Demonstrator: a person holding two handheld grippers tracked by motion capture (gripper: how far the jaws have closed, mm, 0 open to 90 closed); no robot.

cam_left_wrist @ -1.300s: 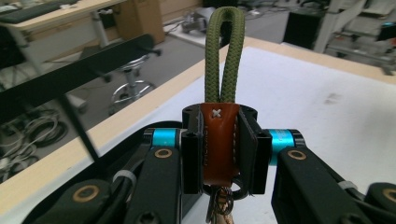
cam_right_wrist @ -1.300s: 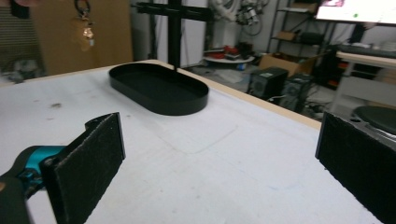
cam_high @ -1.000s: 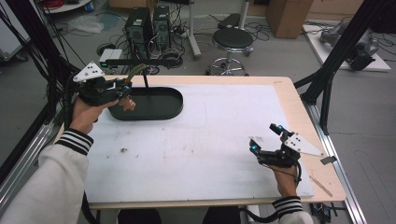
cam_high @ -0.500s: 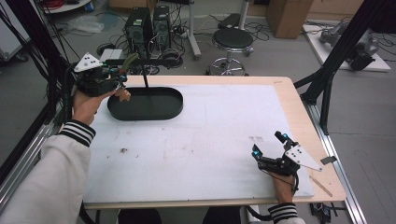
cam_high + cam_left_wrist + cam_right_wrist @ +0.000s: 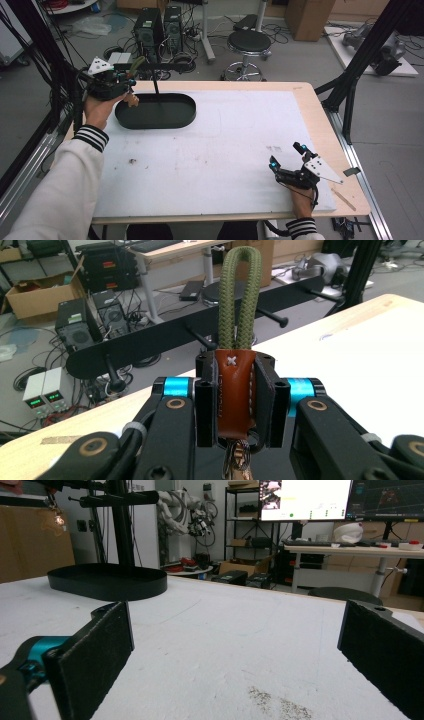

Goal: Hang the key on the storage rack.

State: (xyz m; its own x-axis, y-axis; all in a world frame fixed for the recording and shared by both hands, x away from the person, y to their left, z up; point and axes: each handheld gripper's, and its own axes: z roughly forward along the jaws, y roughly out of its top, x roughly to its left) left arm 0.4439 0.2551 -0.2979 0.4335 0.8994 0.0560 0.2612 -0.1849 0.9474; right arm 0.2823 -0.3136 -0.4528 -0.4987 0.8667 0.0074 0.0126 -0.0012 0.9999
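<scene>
- Here the left gripper (image 5: 235, 405) clamps the brown leather tab (image 5: 234, 390) of one key strap, its jaws closed on the tab from both sides.
- The strap's olive cord loop (image 5: 240, 295) stands straight up out of the jaws, so its long axis runs along the jaws and away from the hand; something metallic hangs below the tab, too blurred to name.
- Beyond the loop lies the black bar (image 5: 150, 342) of the rack, running left to right across the left gripper view. Four pegs can be counted on it, and one peg (image 5: 200, 338) sits just behind and slightly left of the loop.
- The judgement: the loop's opening must meet a peg tip end-on, so the coming move is forward, toward the bar.
- In the high view the left gripper (image 5: 125, 82) is at the table's far left, above the rack's oval base (image 5: 156, 111).
- The right gripper (image 5: 287, 160) rests near right, well apart, jaws wide open and empty; the left one is clearly nearer.
</scene>
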